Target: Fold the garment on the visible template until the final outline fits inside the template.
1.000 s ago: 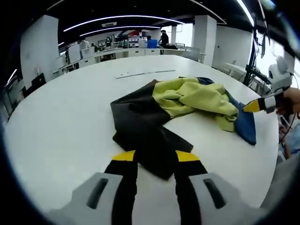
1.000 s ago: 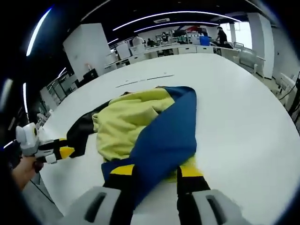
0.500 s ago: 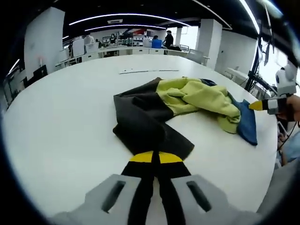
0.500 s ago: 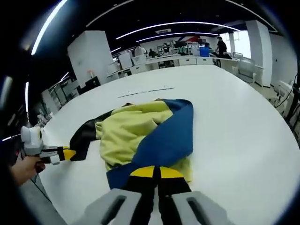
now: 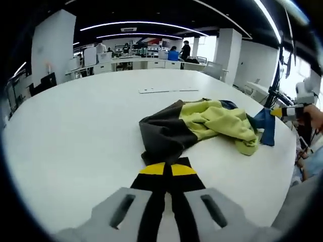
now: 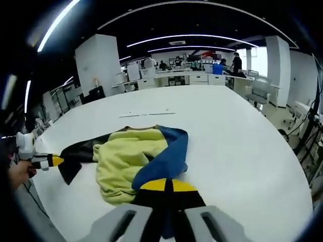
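1. Counter (image 5: 75, 126) first: a big white rounded top, and I see it running wide under everything in both views, with a thin pale strip (image 5: 168, 91) lying flat on it beyond the cloth in the left gripper view.
2. Behind it I make out an open office hall with white pillars, rows of desks and a few people (image 5: 185, 49) standing far off.
3. The garment (image 6: 136, 156) sits rumpled near the counter's near edge, a three-colour piece: a black part (image 5: 164, 133), a yellow-green middle (image 5: 217, 118) bunched on top, and a blue part (image 6: 164, 159) draped across it.
4. My left tool (image 5: 167, 170) has its yellow-tipped jaws pressed together on the black end of the garment, and the cloth rises from the tips toward the heap.
5. My right tool (image 6: 165, 185) is likewise clamped, its jaws meeting on the blue end, which runs as a band from the tips up over the yellow-green part.
6. In the left gripper view I see the right tool at the right edge with the blue corner hanging lifted from its tip, held by a hand (image 5: 315, 113).
7. In the right gripper view I see the left tool at the left edge with the black corner pulled out to a point at its tip.
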The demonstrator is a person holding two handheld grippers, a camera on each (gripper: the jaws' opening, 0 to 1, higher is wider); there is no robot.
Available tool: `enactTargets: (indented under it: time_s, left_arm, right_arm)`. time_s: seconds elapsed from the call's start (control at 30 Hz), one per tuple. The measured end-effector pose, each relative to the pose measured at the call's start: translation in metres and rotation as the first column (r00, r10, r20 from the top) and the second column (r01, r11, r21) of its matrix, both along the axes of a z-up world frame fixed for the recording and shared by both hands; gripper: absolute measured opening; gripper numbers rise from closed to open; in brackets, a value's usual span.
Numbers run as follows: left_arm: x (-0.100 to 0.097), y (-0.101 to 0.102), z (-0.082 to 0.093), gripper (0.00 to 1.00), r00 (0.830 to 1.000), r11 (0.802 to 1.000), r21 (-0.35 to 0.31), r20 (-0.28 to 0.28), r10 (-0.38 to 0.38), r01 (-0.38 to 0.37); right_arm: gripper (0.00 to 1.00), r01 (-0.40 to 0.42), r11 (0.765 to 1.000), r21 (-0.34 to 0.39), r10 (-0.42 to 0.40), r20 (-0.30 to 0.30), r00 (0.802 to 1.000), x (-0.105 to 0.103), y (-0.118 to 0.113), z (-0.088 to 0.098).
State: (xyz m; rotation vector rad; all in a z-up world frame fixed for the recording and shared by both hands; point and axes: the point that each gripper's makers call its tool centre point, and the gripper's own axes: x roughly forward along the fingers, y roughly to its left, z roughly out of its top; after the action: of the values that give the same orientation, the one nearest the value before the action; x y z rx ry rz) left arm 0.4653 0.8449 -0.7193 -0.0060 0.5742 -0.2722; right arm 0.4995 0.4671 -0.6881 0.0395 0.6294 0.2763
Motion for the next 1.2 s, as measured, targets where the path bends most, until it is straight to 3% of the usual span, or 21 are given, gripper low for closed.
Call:
enactTargets:
  time_s: [0.13, 0.23, 0.47, 0.73, 0.9, 1.03, 1.2]
  left_arm:
    - [0.004, 0.017, 0.001, 0.0, 0.999, 0.999, -0.012, -0.008, 0.033, -0.033]
    - [0.01, 0.034, -0.001, 0.0, 0.998, 0.998, 0.02, -0.004, 0.064, -0.064]
    - [0.018, 0.06, -0.014, 0.0, 0.993, 0.994, 0.039, -0.052, 0.102, -0.1]
    - [0.03, 0.08, -0.024, 0.0, 0.986, 0.989, 0.032, -0.078, 0.148, -0.146]
    - [0.037, 0.088, -0.025, 0.0, 0.982, 0.984, 0.077, -0.088, 0.168, -0.162]
    - [0.044, 0.095, -0.025, 0.0, 0.979, 0.981, 0.089, -0.093, 0.179, -0.171]
    - [0.051, 0.102, -0.032, 0.0, 0.974, 0.979, 0.097, -0.124, 0.191, -0.18]
  right_arm:
    - [0.0, 0.018, 0.999, -0.03, -0.018, 0.012, 1.0, 0.014, -0.021, 0.008]
    - [0.0, 0.043, 0.999, -0.033, -0.042, 0.018, 0.999, 0.024, -0.038, 0.014]
    - [0.0, 0.074, 0.994, -0.084, -0.072, 0.032, 0.997, 0.048, -0.076, 0.024]
    - [0.0, 0.087, 0.983, -0.161, -0.091, -0.023, 0.996, 0.057, -0.105, 0.008]
    - [0.0, 0.097, 0.978, -0.184, -0.105, -0.035, 0.994, 0.065, -0.118, 0.002]
    - [0.0, 0.107, 0.953, -0.285, -0.124, -0.041, 0.991, 0.071, -0.136, -0.004]
    - [0.0, 0.113, 0.949, -0.294, -0.136, -0.06, 0.989, 0.077, -0.146, -0.014]
